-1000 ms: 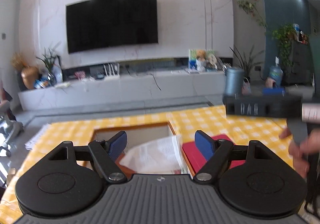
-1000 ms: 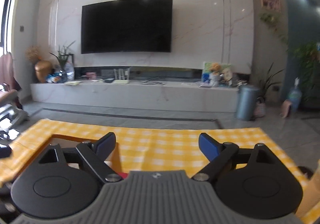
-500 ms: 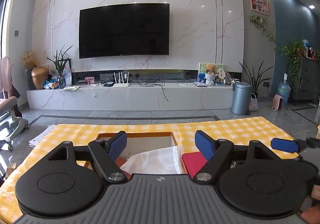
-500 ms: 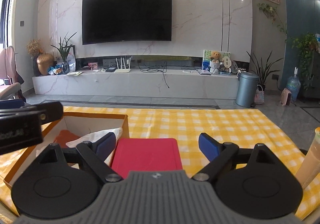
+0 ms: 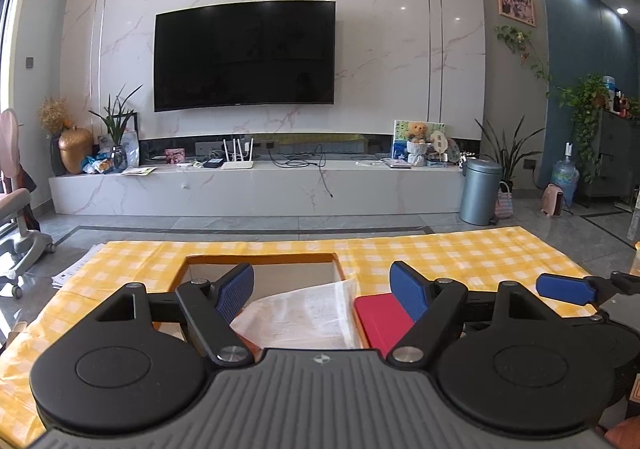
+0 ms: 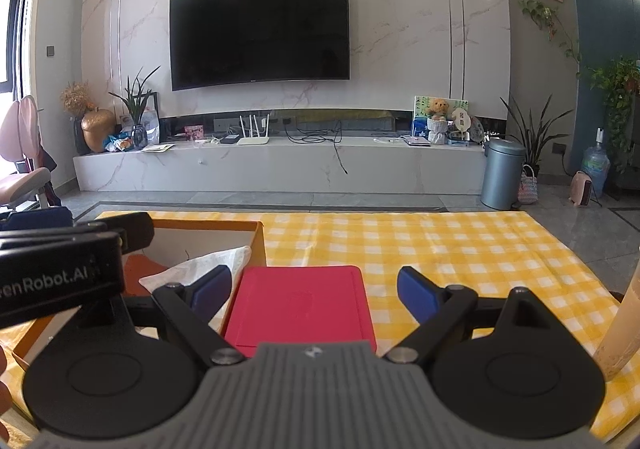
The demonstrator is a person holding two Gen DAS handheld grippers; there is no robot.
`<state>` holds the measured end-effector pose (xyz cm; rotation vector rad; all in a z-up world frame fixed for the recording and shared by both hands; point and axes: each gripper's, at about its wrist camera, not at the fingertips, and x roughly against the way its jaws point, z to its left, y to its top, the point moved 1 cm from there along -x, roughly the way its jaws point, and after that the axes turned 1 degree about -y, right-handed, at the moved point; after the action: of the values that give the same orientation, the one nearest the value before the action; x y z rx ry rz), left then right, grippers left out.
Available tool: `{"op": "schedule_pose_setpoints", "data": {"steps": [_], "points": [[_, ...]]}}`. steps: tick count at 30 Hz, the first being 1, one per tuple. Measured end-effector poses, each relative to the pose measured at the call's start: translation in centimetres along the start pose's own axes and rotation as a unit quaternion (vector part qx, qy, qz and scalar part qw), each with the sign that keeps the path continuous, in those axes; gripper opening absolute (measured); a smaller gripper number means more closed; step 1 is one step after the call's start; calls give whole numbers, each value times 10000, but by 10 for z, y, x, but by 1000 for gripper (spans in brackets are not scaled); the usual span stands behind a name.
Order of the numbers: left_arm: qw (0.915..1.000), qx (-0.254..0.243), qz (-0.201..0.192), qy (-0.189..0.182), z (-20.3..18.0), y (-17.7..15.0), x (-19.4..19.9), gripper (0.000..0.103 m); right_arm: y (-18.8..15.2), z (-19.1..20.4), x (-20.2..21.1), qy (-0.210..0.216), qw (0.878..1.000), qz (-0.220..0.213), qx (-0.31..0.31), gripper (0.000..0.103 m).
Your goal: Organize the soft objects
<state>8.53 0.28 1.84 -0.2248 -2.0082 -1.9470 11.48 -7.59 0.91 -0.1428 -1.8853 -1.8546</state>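
Hovering: left gripper and right gripper both gape wide, empty. Next, prob: grab white cloth by edge, tuck into box.

A yellow-and-white checked cloth covers the worktop, and directly on it lie an open cardboard box and, just beside that, touching or nearly so, a flat red pad.

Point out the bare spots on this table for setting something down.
Free: the checked tablecloth right of the red pad and beyond it to the far edge. A narrower strip lies left of the cardboard box. Crowded: the box, with white cloth inside, beside the pad.
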Motion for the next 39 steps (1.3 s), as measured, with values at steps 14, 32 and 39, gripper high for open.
{"op": "schedule_pose_setpoints", "data": {"steps": [14, 32, 39], "points": [[10000, 42, -13, 30, 3, 0, 0, 91, -3, -1, 2, -60, 10000, -9, 46, 88], [9999, 85, 49, 58, 3, -2, -1, 91, -2, -3, 0, -79, 9999, 59, 56, 88], [9998, 120, 156, 79, 4, -2, -4, 91, -4, -3, -2, -104, 9999, 99, 95, 88]]}}
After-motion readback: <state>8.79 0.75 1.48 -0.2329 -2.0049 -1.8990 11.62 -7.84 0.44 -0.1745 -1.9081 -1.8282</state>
